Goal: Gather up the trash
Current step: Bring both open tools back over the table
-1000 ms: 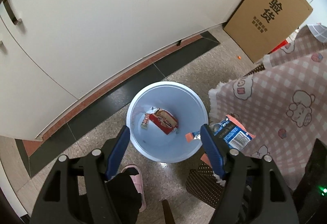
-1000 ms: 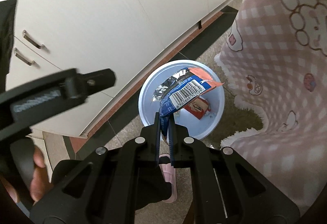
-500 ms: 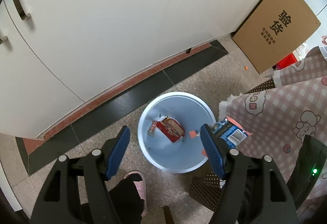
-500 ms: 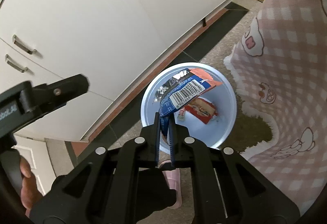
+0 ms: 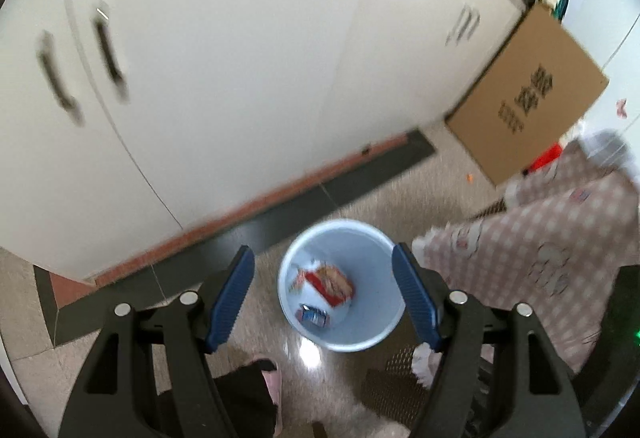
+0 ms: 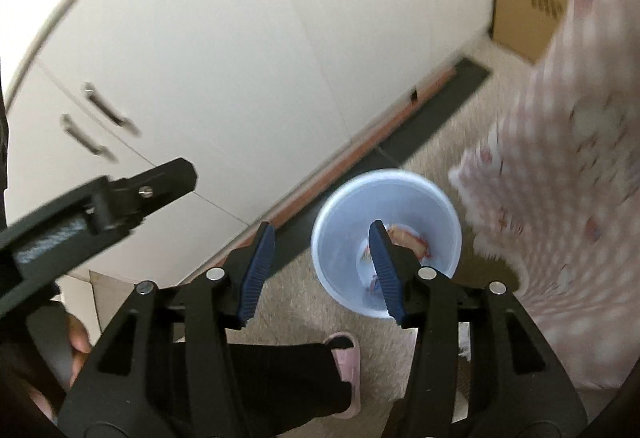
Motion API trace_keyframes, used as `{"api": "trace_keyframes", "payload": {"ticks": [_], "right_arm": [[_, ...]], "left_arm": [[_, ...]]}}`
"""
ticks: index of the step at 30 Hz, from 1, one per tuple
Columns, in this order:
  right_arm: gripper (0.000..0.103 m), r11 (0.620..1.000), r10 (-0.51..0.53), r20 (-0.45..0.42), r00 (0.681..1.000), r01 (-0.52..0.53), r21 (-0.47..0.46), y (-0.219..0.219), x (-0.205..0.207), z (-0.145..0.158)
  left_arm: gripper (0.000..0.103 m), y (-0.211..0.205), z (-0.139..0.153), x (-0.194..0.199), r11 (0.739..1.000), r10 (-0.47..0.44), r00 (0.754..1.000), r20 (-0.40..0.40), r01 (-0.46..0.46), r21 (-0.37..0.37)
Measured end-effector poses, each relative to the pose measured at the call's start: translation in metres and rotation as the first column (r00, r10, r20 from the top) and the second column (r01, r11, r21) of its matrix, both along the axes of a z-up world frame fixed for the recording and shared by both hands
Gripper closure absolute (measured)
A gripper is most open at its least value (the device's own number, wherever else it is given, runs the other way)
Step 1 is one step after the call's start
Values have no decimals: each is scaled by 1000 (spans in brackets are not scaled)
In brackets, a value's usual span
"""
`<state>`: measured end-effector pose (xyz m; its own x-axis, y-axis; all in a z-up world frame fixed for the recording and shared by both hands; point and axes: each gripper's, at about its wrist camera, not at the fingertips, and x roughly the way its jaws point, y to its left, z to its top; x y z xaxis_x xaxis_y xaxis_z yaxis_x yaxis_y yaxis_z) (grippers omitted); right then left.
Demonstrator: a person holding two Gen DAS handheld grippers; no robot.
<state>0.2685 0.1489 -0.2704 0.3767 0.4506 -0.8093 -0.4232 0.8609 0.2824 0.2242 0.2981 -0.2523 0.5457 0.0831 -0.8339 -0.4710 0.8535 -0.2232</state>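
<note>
1. Grippers: we hold the left gripper (image 5: 323, 288) and the right gripper (image 6: 321, 266) above the floor, both with blue ribbed pads spread wide apart and nothing between them.
2. We see the round pale-blue plastic bin (image 5: 374, 330) standing on the speckled beige floor (image 5: 400, 190), framed between the left pads.
3. Inside the bin lie a red-and-white crumpled snack packet (image 5: 326, 284) and, just beside it toward the near wall, a small blue foil wrapper (image 5: 314, 316).
4. In the right wrist view the right-hand pad (image 6: 384, 270) overlaps the bin's opening (image 6: 340, 234); the contents are partly hidden and blurred.
5. White cabinet doors (image 5: 224, 78) stand behind the bin; a brown cardboard box (image 5: 528, 98) leans at their far end.
6. A pink checked cloth (image 5: 560, 262) hangs just beside the bin.
7. Our pink slipper (image 6: 346, 358) is near the bin.
</note>
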Motion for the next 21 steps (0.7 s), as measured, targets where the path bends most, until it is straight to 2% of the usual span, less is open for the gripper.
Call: {"api": "trace_keyframes", "payload": {"ticks": [5, 8, 10, 12, 16, 21], "right_arm": [[54, 999, 38, 196, 980, -36, -12, 7, -38, 84], [53, 1000, 16, 309, 951, -11, -16, -4, -64, 129], [51, 1000, -10, 354, 935, 15, -10, -15, -75, 150], [51, 998, -56, 396, 916, 60, 1, -36, -86, 172], [49, 989, -146, 433, 889, 144, 37, -86, -98, 198], [49, 962, -271, 433, 860, 261, 83, -167, -103, 219]], "left_arm": [[33, -5, 69, -40, 995, 56, 985, 161, -67, 69], [33, -15, 107, -63, 992, 68, 964, 258, -93, 86], [32, -25, 130, -74, 992, 61, 948, 312, -93, 90], [29, -40, 150, -78, 994, 27, 940, 339, -62, 95], [29, -90, 178, -67, 991, -108, 927, 360, 73, 108], [28, -170, 197, -42, 960, -282, 895, 347, 262, 104]]}}
